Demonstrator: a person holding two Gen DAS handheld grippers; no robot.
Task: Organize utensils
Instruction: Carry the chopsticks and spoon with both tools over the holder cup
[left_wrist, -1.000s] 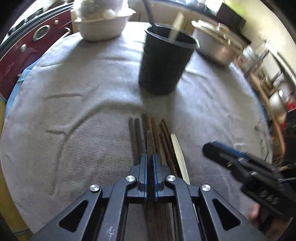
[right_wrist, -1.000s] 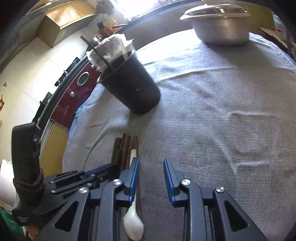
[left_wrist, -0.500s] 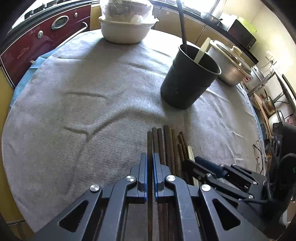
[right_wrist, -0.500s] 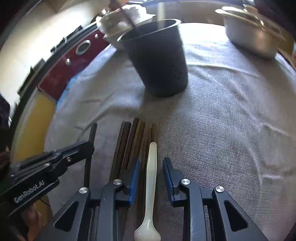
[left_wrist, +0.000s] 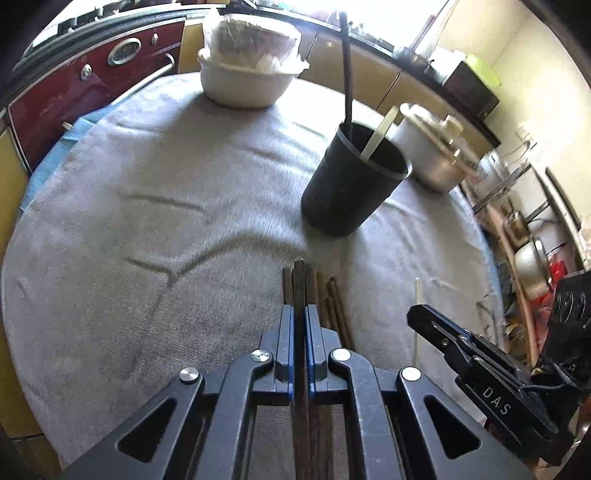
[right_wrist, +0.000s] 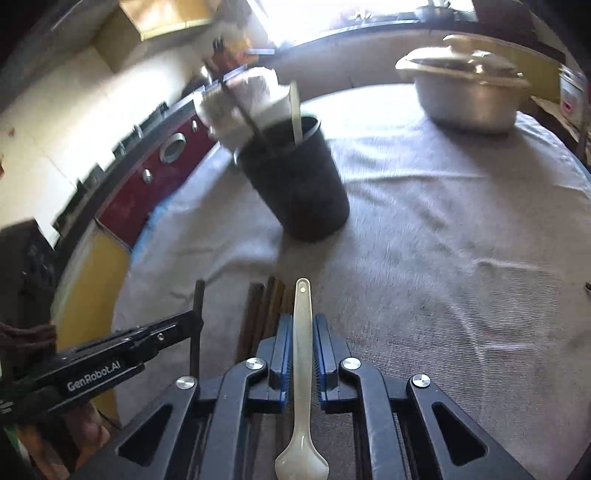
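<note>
Two utensils are in hand at once: a dark chopstick (left_wrist: 299, 291) is pinched between the nearly closed jaws of the left gripper (left_wrist: 299, 325) at lower centre of the left view, and a pale spoon (right_wrist: 303, 332) lies between the closing jaws of the right gripper (right_wrist: 300, 332) at lower centre of the right view, its bowl toward the camera. More chopsticks (left_wrist: 328, 302) are left on the grey cloth (left_wrist: 147, 221) just beside the held one. The black holder (left_wrist: 351, 188), right of centre in the left view, already carries a dark stick and a pale utensil. For a clean drop, it seems each piece should be carried above the holder's rim, tipped toward upright and released one at a time, so that the grippers are kept apart and the holder is not knocked. The spoon's grip should be confirmed firm before much lifting.
</note>
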